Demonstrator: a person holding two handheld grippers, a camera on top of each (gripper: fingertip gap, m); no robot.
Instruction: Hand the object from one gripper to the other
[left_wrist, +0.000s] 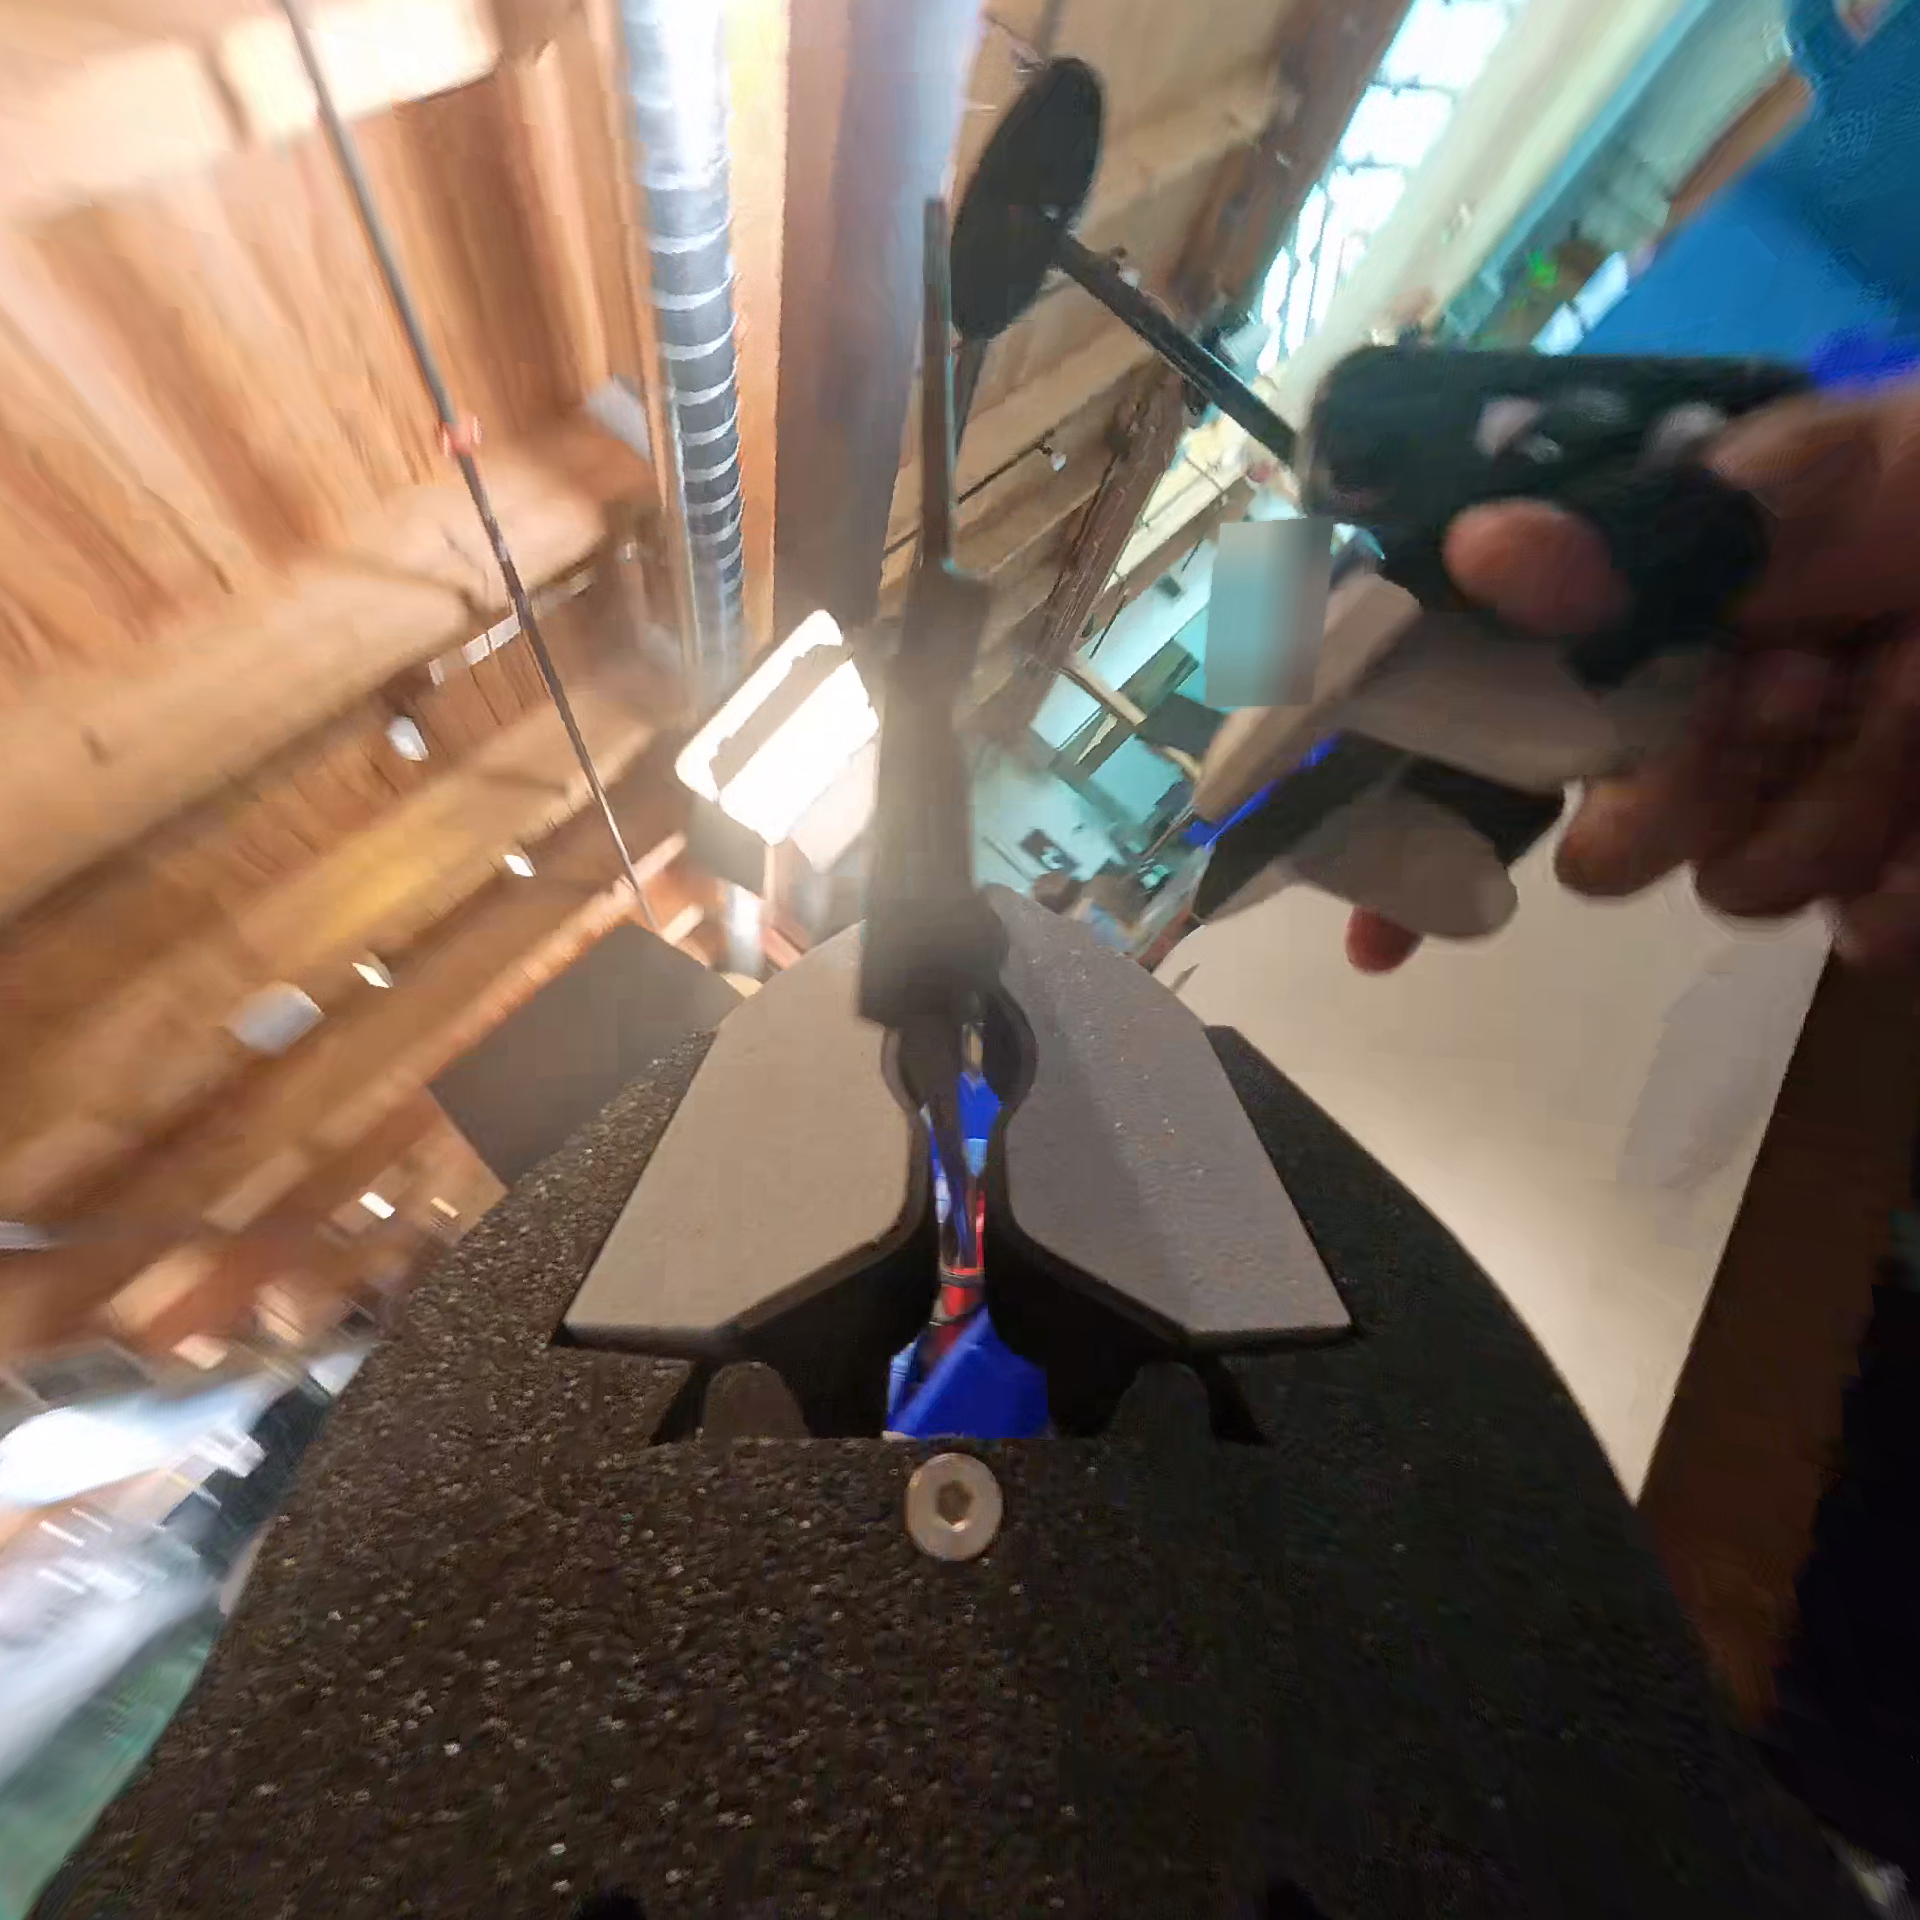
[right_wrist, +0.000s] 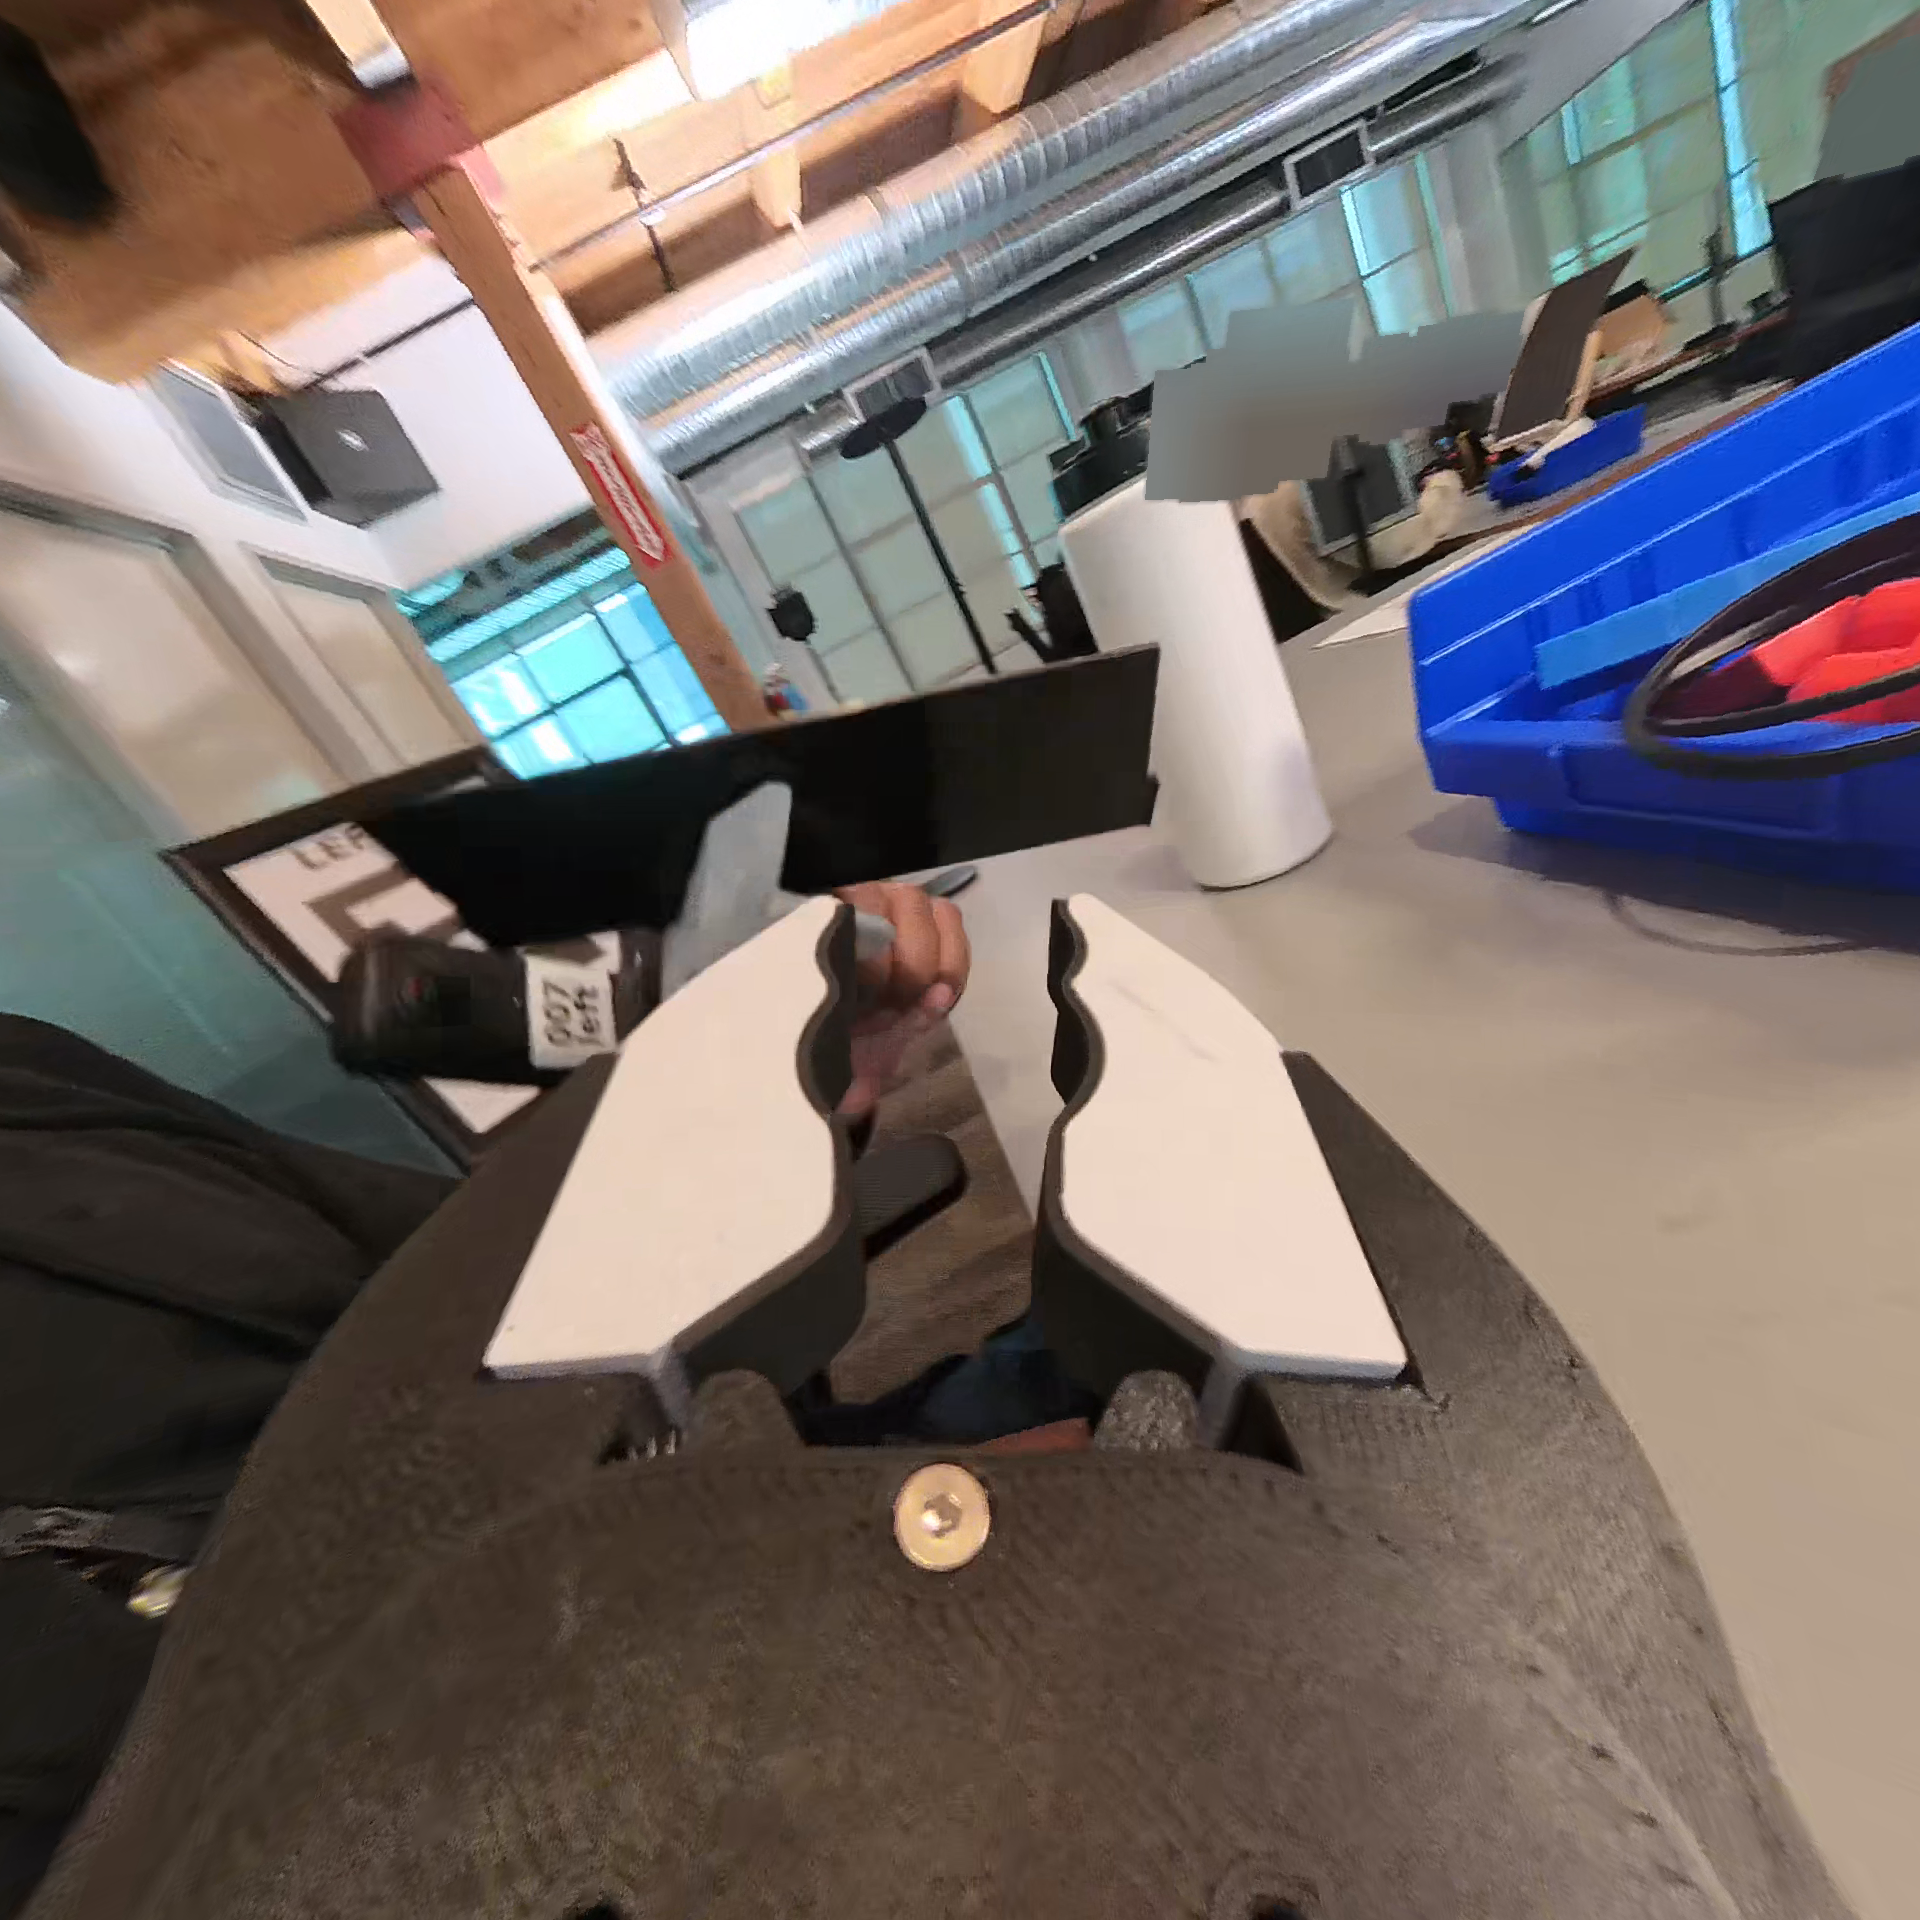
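A thin, flat black plate (left_wrist: 925, 727) stands edge-on between the fingertips of my left gripper (left_wrist: 940, 961), which is shut on its lower end. In the right wrist view the same plate (right_wrist: 883, 790) shows broadside, held up above the grey table by the left gripper (right_wrist: 727, 873), with a hand behind it. My right gripper (right_wrist: 951, 914) is open and empty, its pads apart and just below and short of the plate. In the left wrist view the right gripper (left_wrist: 1247, 821) is off to the right, held by a hand, and clear of the plate.
A blue bin (right_wrist: 1662, 707) with red pieces and a black cable sits on the grey table (right_wrist: 1507, 1091) at the right. A white roll (right_wrist: 1205, 707) stands behind the plate. A wooden post (right_wrist: 561, 416) rises at the left. One gripper's finger ends stand about 7 centimeters off the other's.
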